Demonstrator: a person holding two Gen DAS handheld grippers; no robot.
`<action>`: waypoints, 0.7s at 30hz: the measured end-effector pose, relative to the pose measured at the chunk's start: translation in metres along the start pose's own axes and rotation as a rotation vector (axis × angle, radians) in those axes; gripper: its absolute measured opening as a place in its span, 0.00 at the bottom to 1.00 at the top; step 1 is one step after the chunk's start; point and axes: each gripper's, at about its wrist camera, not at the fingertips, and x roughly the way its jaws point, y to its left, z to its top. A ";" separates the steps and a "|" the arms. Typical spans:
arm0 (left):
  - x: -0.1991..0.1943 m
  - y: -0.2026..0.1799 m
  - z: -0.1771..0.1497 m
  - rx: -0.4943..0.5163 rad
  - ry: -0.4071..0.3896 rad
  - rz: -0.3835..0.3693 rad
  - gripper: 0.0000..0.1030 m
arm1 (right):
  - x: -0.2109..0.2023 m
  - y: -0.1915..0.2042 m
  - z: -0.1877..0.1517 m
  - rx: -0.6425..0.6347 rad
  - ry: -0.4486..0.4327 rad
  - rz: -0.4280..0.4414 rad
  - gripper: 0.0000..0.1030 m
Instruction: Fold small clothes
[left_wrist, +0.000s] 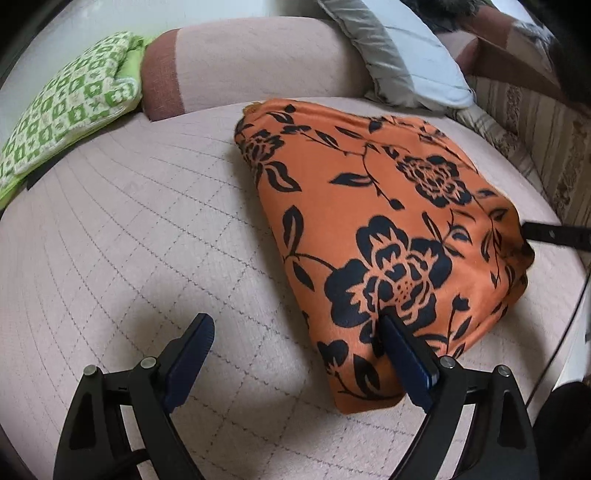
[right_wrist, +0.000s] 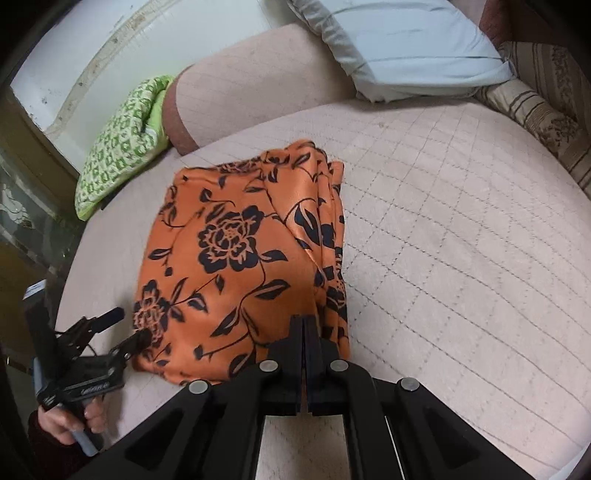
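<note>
An orange garment with black flowers (left_wrist: 373, 221) lies folded on the pale quilted sofa seat (left_wrist: 129, 240). My left gripper (left_wrist: 295, 325) is open; its right finger (left_wrist: 402, 354) rests on the garment's near edge, its left finger over bare seat. The garment also shows in the right wrist view (right_wrist: 236, 251), its layered edges stacked on the right side. My right gripper (right_wrist: 304, 325) is shut on the garment's near right corner. The left gripper shows in the right wrist view (right_wrist: 127, 325), open at the garment's near left corner. The right gripper's tip shows at the left wrist view's right edge (left_wrist: 532, 230).
A green and white patterned cushion (left_wrist: 62, 110) lies at the far left by the armrest (left_wrist: 258, 62). A pale blue pillow (left_wrist: 413, 59) leans at the back. A striped cushion (right_wrist: 546, 110) sits at the right. A glass table (right_wrist: 26, 221) stands left of the sofa.
</note>
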 end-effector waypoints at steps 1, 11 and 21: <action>0.002 -0.001 -0.001 0.012 0.009 -0.001 0.89 | 0.002 0.000 0.000 0.011 -0.004 0.007 0.01; -0.002 -0.001 -0.005 0.068 0.002 -0.033 0.88 | 0.018 0.017 0.009 0.012 -0.041 0.077 0.01; -0.039 -0.006 0.017 -0.017 -0.255 -0.058 0.88 | 0.049 -0.014 -0.017 0.147 0.217 0.171 0.03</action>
